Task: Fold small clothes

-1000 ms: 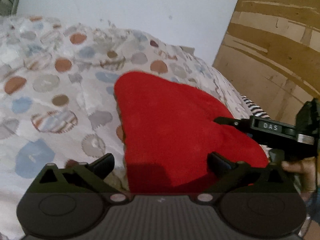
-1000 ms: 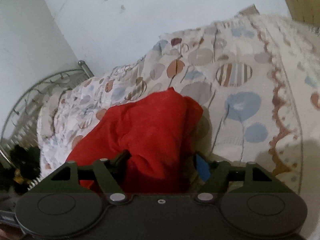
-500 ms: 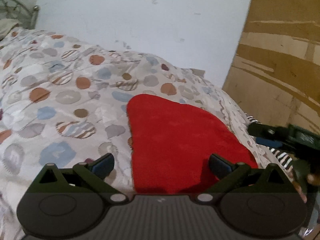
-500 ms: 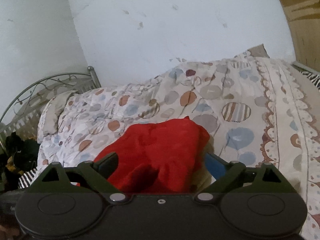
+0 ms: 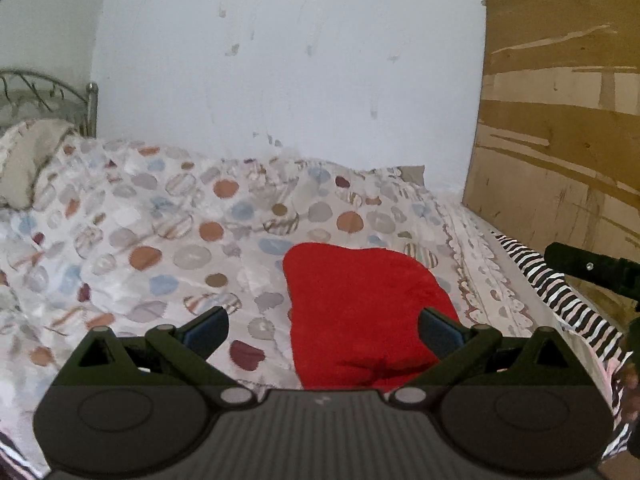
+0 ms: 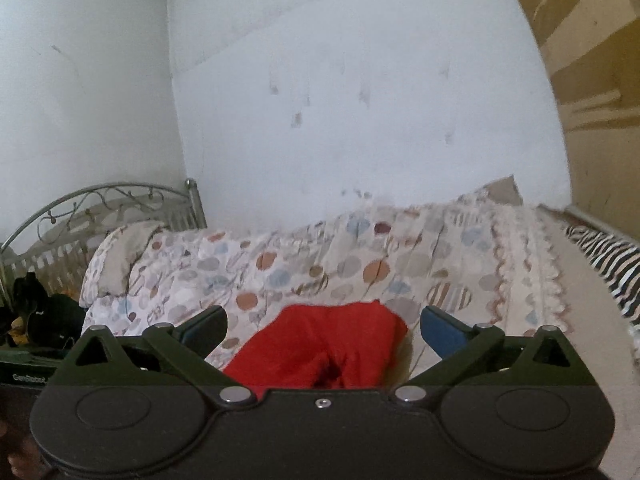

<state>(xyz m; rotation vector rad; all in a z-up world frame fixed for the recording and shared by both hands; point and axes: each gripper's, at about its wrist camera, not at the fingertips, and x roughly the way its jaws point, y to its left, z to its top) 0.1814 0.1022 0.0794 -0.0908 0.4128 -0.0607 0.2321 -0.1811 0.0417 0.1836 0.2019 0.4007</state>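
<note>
Red fabric, a folded small garment (image 5: pixel 360 312), lies flat on the spotted bedspread (image 5: pixel 160 240) just ahead of the left gripper (image 5: pixel 323 330), mostly toward its right finger; its near edge is cut off behind the gripper body. That gripper is spread wide with nothing between the pads. In the right wrist view the same red garment (image 6: pixel 324 344) sits ahead of the right gripper (image 6: pixel 323 330), whose jaws are opening, already wide, and free of the cloth; a dark crease at the cloth's near edge is hard to read. Off to the left gripper's right, a zebra-striped cloth (image 5: pixel 560 300) runs along the bed's edge, and a dark part of the other gripper pokes in, mostly cut off. A pillow (image 6: pixel 120 260) and a metal headboard (image 6: pixel 80 208) stand far left of the right gripper, with dark, indistinct things (image 6: pixel 36 312) below them
</note>
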